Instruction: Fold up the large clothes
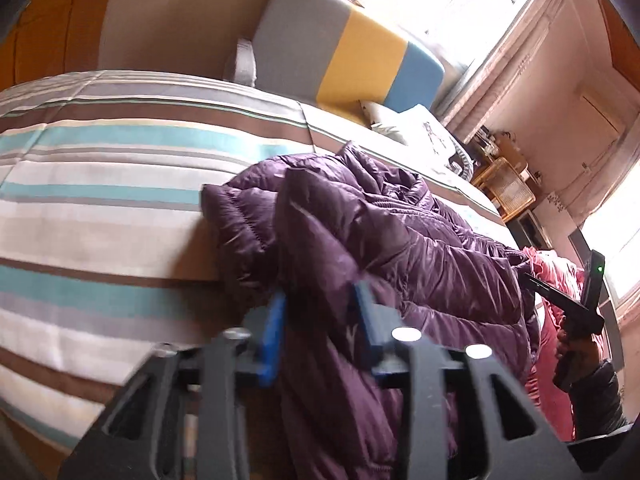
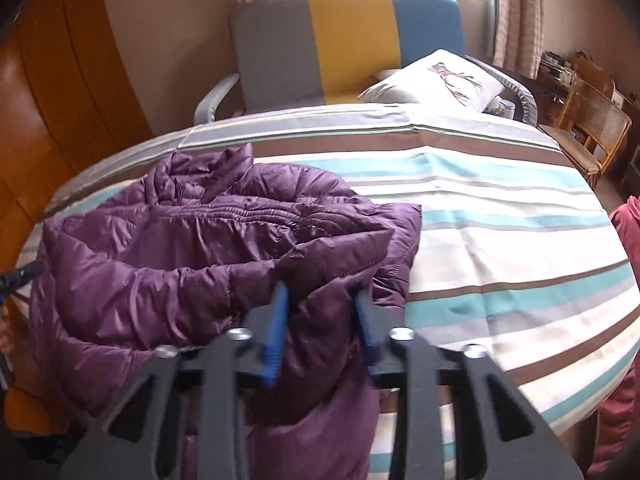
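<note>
My bed (image 2: pixel 500 216) wears a cover striped in white, teal, brown and grey. On its near left lies the purple jacket (image 2: pixel 192 248), bunched, its hem hanging over the near edge. A white pillow (image 2: pixel 432 78) sits at the far right.

I see the jacket (image 2: pixel 192 256) lying on the bed (image 2: pixel 500 232), toward its left side, its near edge hanging over the bed's front. My right gripper (image 2: pixel 322 312) and left gripper (image 1: pixel 320 320) each have jacket fabric between their fingers. Behind the bed stands the headboard (image 2: pixel 344 40), with a pillow (image 2: pixel 432 78) before it and a chair (image 2: pixel 592 120) to the right.
</note>
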Motion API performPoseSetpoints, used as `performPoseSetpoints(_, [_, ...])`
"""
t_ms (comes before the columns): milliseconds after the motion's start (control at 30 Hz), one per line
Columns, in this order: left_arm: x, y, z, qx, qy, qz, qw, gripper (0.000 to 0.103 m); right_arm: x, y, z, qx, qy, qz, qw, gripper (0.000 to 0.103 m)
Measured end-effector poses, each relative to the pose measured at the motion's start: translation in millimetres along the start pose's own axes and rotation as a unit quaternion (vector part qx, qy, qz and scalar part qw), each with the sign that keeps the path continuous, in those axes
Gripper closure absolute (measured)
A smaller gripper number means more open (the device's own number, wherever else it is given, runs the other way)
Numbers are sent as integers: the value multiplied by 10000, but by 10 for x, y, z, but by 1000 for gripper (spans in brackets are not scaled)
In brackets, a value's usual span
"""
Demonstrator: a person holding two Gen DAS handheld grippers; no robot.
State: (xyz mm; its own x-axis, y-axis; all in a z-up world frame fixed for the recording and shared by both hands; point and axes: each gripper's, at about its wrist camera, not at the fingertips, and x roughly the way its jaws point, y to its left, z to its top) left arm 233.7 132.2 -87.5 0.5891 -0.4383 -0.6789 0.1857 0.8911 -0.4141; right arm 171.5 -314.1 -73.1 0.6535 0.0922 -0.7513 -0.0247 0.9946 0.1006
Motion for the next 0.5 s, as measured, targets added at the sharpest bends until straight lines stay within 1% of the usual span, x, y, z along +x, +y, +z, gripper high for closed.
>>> performPoseSetpoints(33, [-5, -17, -4, 69, -32, 68, 9999, 88, -18, 28, -3, -75, -23, -22, 10000, 88])
performPoseSetpoints(67, [-15, -27, 12, 80, -56, 17, 10000, 96, -20, 56, 13, -119, -61, -52, 9999, 93])
performPoseSetpoints(100, [-39, -15, -11, 63, -85, -17, 9999, 100, -66, 52, 18, -133, -95, -65, 9998, 94])
performPoseSetpoints(133, [-62, -18, -9, 64, -117, -20, 9999, 101, -125, 57, 23, -135, -162, -69, 9998, 96])
performPoseSetpoints(200, [-139, -48, 6, 126, -220, -10, 9997, 102, -210, 95, 40, -137, -289, -72, 9995, 96])
performPoseSetpoints(300, [-277, -76, -12, 197, -419, 38, 9989, 102, -346, 109, 155, -106, -569, -73, 9983, 96])
performPoseSetpoints(400, [-389, -77, 133, 170, -650, 116, 9977, 102, -436, 115, 314, -21, -856, -41, 9963, 97])
performPoseSetpoints(500, [-398, -47, 345, 63, -847, 242, 9961, 102, -398, 141, 505, 79, -1080, -78, 9941, 97])
